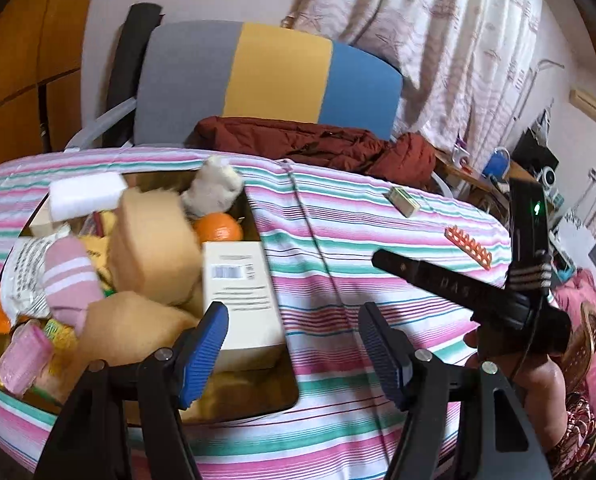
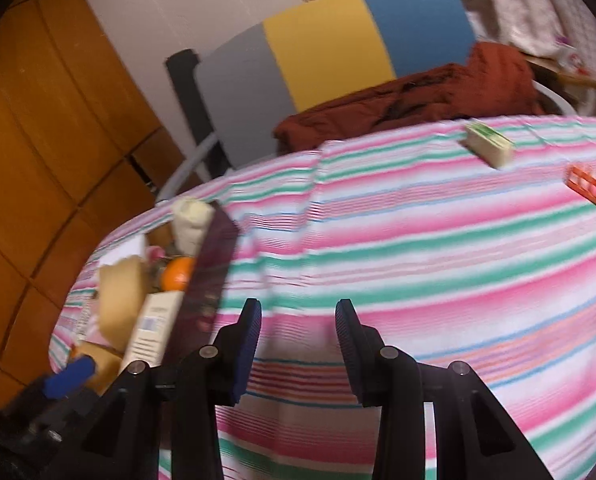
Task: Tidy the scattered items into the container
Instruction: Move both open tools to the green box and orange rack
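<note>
The left gripper (image 1: 294,344) hangs over the near right corner of the container (image 1: 258,396), a gold-walled tray on the striped tablecloth (image 1: 378,280). Its blue-padded tongs are spread wide and hold nothing; the left pad overlaps the near edge of a white carton (image 1: 242,292) with a barcode, though contact cannot be confirmed.

Contents of the container, as seen from the left wrist: a tan sponge block (image 1: 154,244) in the middle, a second tan sponge (image 1: 134,332) nearer, an orange (image 1: 218,228) at the far right side, a pale plush toy (image 1: 214,188) at the far rim, a white foam block (image 1: 86,192) at the far left, a pink and white striped sock (image 1: 72,280) on the left, and a pink packet (image 1: 22,352) at the near left corner. The pile rises above the rim.

Two items lie outside on the cloth, well apart from the container: a small green-topped box (image 1: 405,201) at the far right, and an orange-red comb-like strip (image 1: 468,248) further right, nearer the table edge.

The right gripper (image 2: 298,344) is over bare cloth to the right of the container (image 2: 214,276), tongs spread and empty. From its view the small box (image 2: 490,146) and the strip (image 2: 594,192) lie ahead at far right.

Beyond the table stands a chair (image 1: 274,80) with a grey, yellow and blue back, a rust-coloured jacket (image 1: 318,148) on its seat.
</note>
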`<state>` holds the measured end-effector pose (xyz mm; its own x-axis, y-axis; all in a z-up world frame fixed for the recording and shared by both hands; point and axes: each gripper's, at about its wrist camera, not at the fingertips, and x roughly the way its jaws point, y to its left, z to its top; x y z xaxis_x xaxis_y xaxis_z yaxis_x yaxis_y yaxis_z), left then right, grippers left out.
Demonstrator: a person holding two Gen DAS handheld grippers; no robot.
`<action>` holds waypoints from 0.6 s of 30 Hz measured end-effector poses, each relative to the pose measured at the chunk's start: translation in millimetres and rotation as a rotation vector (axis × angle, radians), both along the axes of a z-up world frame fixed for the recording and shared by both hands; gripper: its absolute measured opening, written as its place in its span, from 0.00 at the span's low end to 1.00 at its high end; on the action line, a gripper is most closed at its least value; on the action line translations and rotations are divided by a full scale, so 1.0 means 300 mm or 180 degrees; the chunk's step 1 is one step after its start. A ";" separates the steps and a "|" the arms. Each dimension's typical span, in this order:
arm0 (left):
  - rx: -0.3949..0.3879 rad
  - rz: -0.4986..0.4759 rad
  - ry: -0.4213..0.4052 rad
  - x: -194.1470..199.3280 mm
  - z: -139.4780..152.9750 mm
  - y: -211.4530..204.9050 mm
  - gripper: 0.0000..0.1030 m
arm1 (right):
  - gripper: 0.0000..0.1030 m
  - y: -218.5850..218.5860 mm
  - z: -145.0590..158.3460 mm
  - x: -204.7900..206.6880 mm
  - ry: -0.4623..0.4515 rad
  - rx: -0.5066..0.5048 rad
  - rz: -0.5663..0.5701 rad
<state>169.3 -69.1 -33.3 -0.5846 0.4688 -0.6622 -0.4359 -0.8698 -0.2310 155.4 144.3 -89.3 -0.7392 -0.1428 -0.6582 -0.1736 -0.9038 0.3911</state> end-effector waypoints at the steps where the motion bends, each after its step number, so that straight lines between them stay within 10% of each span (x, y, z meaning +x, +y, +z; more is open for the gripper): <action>1: -0.0022 -0.0045 0.0003 0.003 0.005 0.025 0.67 | 0.39 0.030 -0.010 0.014 -0.0026 -0.0013 -0.0061; 18: -0.0489 -0.0676 -0.0255 -0.028 -0.078 0.425 0.67 | 0.51 0.557 -0.103 0.221 -0.0304 0.0518 -0.0938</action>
